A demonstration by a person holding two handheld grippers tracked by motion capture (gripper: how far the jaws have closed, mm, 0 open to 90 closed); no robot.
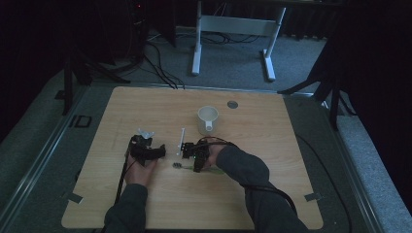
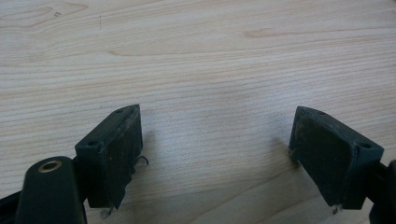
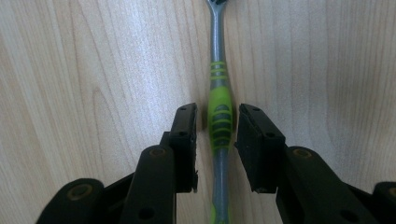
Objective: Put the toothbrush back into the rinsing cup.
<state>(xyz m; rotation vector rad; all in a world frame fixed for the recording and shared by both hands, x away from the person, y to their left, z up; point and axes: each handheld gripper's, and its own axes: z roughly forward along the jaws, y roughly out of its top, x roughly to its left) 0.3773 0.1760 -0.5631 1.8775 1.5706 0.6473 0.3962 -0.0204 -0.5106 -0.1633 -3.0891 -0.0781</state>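
Note:
A toothbrush [image 3: 220,116] with a grey stem and a bright green grip lies flat on the wooden table [image 1: 272,145]. Its head [image 1: 176,165] points left in the high view. My right gripper [image 3: 217,109] is down at the table with one jaw on each side of the green grip. A thin gap shows on both sides, so it is open. My left gripper [image 2: 215,114] stands wide open over bare wood with nothing between its jaws. In the high view the left gripper [image 1: 154,151] is just left of the right gripper [image 1: 196,164].
A white cup [image 1: 208,120] stands behind the grippers near the table's middle. A thin white stick-like object [image 1: 181,138] lies between the cup and the grippers. A small grey disc [image 1: 232,104] is set in the table at the back. Table legs and cables occupy the floor beyond.

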